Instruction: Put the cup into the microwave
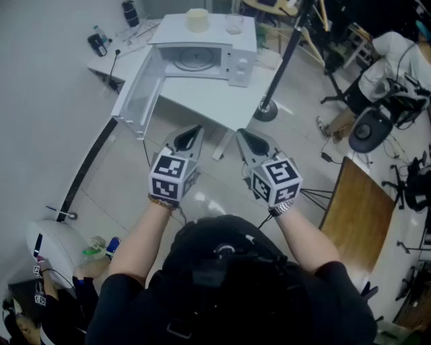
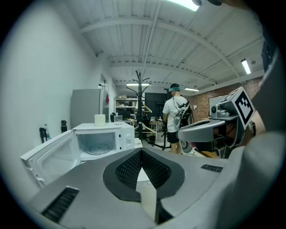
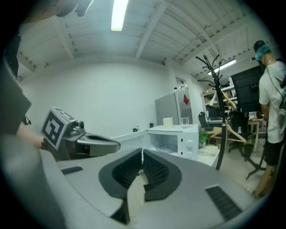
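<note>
The white tabletop carries the white boxy microwave. Its door stands swung fully to the left, so the cavity looks ready to receive something. On its roof stand a cream cylinder and, near it, a small clear glass cup, probably the task's thing and not yet picked up. The left gripper and right gripper are held side by side well short of the tabletop, forearms stretched forward, tips angled slightly down. Both pairs of jaws are closed together on nothing.
</note>
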`<state>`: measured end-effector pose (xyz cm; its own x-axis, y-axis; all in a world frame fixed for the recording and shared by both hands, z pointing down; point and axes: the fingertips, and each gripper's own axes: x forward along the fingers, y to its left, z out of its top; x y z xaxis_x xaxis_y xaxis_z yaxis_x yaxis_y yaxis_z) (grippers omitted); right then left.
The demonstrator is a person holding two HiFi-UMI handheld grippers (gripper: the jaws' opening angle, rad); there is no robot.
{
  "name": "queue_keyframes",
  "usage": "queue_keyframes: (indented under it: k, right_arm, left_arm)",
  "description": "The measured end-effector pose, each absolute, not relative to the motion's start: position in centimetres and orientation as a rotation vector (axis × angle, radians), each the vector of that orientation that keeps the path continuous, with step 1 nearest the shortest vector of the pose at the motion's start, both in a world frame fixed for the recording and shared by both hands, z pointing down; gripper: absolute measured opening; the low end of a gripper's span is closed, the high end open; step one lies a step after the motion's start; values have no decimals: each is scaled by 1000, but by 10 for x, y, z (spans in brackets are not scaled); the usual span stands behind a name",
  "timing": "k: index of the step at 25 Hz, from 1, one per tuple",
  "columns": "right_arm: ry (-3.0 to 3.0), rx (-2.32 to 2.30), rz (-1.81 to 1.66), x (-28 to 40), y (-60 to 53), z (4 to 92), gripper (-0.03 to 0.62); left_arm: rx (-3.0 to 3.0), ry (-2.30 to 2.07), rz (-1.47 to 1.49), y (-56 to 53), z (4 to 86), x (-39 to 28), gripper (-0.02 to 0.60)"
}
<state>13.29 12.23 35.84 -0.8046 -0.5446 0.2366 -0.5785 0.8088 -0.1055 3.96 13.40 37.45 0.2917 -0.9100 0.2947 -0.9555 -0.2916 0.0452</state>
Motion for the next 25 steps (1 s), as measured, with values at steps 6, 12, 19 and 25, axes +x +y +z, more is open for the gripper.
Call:
queue_keyframes:
  k: [6, 12, 19, 25]
  right_arm:
    - [-2785, 918, 229, 93, 90, 351, 54]
    - [-2769, 967, 203, 62, 60, 344, 111]
    - [-2756, 1002, 210, 43, 30, 343, 164]
    - [-2739, 1058, 215, 42, 1, 340, 225]
  left_arm:
    - [2354, -1699, 311, 100, 368, 2, 0]
    - [2359, -1685, 297, 76, 362, -31, 0]
    - [2368, -1666, 296, 56, 359, -51, 0]
    - [2369, -1640, 314, 39, 363, -56, 0]
